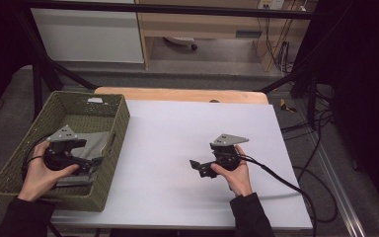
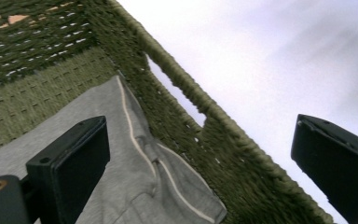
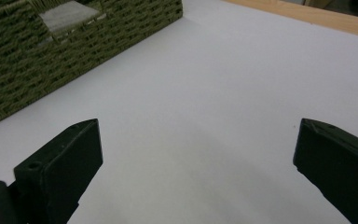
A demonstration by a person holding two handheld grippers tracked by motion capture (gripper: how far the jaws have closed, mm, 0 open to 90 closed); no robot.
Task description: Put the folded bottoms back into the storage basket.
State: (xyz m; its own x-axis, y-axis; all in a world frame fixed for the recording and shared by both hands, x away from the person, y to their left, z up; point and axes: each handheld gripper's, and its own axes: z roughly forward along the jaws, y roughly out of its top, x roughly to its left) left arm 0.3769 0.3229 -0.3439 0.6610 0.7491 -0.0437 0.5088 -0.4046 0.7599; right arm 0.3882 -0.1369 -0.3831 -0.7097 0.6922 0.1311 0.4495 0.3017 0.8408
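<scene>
A green woven basket [image 1: 120,122] stands at the table's left edge with a folded grey garment [image 1: 96,140] lying inside. My left gripper [image 1: 94,162] hovers over the garment near the basket's right wall, held by a hand. In the left gripper view the left gripper [image 2: 200,137] is open, with one jaw above the grey garment [image 2: 135,186] and the other out past the basket wall [image 2: 223,140]. My right gripper [image 1: 199,168] is held low over the white table [image 1: 177,133], pointing left. It [image 3: 198,140] is open with nothing between its jaws. The basket [image 3: 37,70] stands ahead of it.
A wooden strip [image 1: 177,94] runs along the table's far edge. Black cables [image 1: 321,148] trail over the floor to the right. Black frame bars [image 1: 44,74] stand behind the basket, and a white cabinet [image 1: 89,34] is at the back.
</scene>
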